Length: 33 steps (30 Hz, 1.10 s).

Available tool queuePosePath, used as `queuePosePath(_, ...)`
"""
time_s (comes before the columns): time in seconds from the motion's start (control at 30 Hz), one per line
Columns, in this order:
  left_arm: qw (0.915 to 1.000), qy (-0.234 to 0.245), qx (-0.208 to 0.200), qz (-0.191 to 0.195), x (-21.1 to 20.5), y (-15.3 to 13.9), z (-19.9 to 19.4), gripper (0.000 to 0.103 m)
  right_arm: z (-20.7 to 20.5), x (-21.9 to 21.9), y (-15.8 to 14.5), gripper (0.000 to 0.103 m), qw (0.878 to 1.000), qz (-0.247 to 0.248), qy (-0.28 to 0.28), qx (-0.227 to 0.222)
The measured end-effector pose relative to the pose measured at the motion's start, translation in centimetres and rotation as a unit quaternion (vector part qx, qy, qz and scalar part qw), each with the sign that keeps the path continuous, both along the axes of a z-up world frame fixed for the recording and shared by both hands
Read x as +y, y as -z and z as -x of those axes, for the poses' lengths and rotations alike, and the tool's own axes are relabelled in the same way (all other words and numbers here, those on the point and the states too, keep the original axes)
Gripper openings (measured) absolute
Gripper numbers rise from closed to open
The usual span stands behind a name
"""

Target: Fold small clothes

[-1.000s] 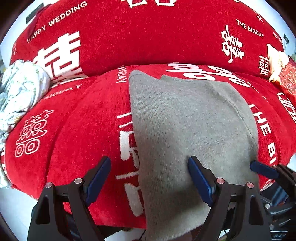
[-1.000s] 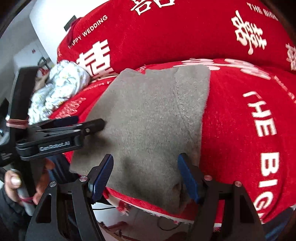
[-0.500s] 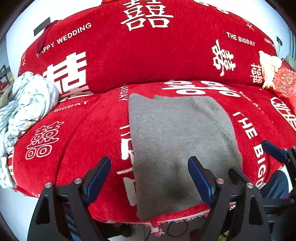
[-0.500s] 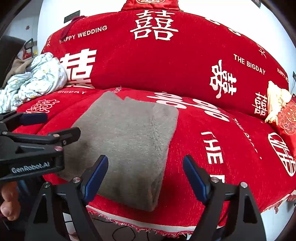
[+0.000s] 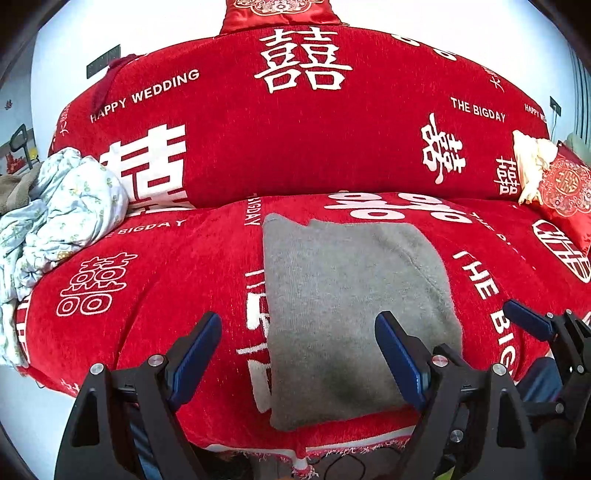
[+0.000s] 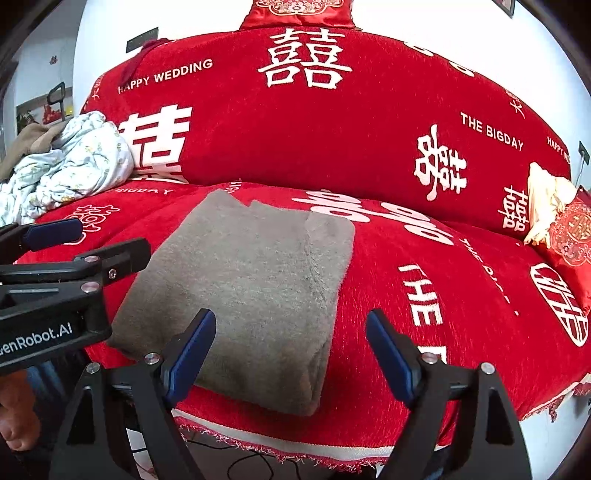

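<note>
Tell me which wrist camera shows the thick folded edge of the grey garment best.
The right wrist view: the grey garment shows its rounded, stacked fold along the right side and near corner. The left wrist view sees it more from above, flat, its near right corner hidden behind a fingertip.

The folded garment (image 5: 351, 317) lies flat on the sofa seat (image 5: 166, 288), near its front edge and about in the middle. Behind it stands the sofa backrest (image 5: 295, 140), and a cushion (image 5: 280, 11) sits on top of the backrest. At the left end of the seat lies a crumpled bundle of cloth (image 5: 62, 206). At the right end a second cushion (image 5: 565, 192) leans in the corner. The left gripper (image 5: 297, 354) and the right gripper (image 6: 290, 354) are both before the seat's front edge, fingers spread apart, the left one to the left of the right one.
</note>
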<state>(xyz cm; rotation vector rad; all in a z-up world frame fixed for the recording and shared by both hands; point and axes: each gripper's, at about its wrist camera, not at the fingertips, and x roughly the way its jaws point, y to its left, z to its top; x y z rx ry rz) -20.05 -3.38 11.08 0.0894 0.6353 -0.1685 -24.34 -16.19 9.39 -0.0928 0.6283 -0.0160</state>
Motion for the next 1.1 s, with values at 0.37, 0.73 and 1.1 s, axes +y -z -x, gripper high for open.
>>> queuePosePath(0.37,1.0,0.003,-0.001,0.002,-0.05,-0.02,0.19,0.086,0.01,0.33,-0.05,0.086,1.0,0.003,-0.002,0.001)
queuePosePath(0.73,1.0,-0.001,0.007,0.0,-0.05,0.37,-0.01,0.086,-0.08,-0.26,0.17,0.086,1.0,-0.005,0.003,0.005)
queuePosePath(1.1,0.9999,-0.002,0.004,-0.01,-0.24,0.49,0.03,0.086,-0.16,-0.45,0.18,0.086,1.0,-0.007,0.003,0.004)
